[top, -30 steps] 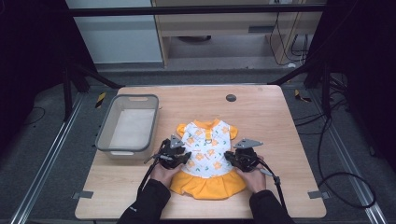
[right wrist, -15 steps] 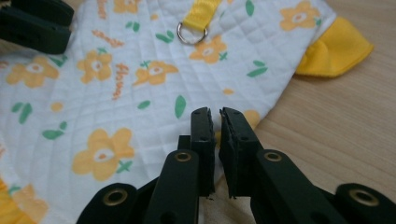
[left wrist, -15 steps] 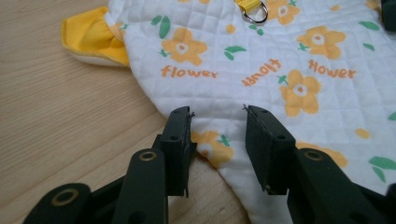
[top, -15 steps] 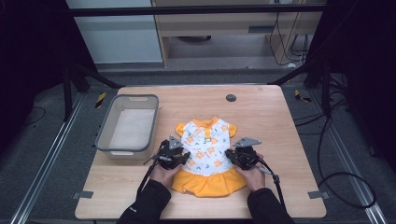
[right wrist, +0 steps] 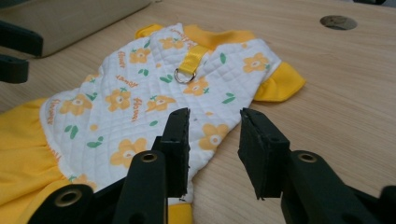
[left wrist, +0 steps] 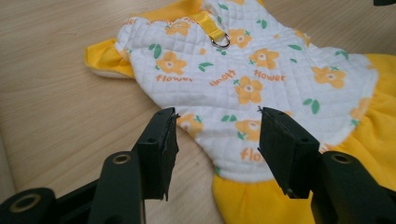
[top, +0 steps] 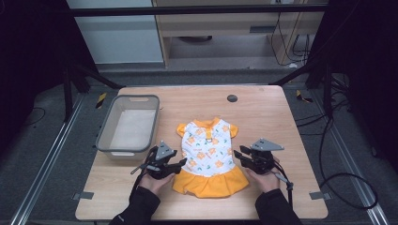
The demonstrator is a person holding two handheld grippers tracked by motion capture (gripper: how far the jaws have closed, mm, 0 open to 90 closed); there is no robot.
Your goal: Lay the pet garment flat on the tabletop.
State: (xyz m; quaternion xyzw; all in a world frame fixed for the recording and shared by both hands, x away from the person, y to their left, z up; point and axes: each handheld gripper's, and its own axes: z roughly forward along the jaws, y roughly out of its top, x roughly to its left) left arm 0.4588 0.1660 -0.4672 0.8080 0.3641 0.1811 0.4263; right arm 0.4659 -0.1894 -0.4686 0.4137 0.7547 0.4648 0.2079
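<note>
Both grippers' jaws have just been opening with nothing between them, left gripper (top: 180, 162) at the nine o'clock edge and right gripper (top: 236, 154) at the three o'clock edge of the little dress (top: 209, 157), which lies flat at mid-table (top: 263, 112), apparently spread and released, with any folding or binning not yet begun.

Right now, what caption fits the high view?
Both open grippers flank a flat white-and-yellow flower-print quilted pet dress on the wooden table.
</note>
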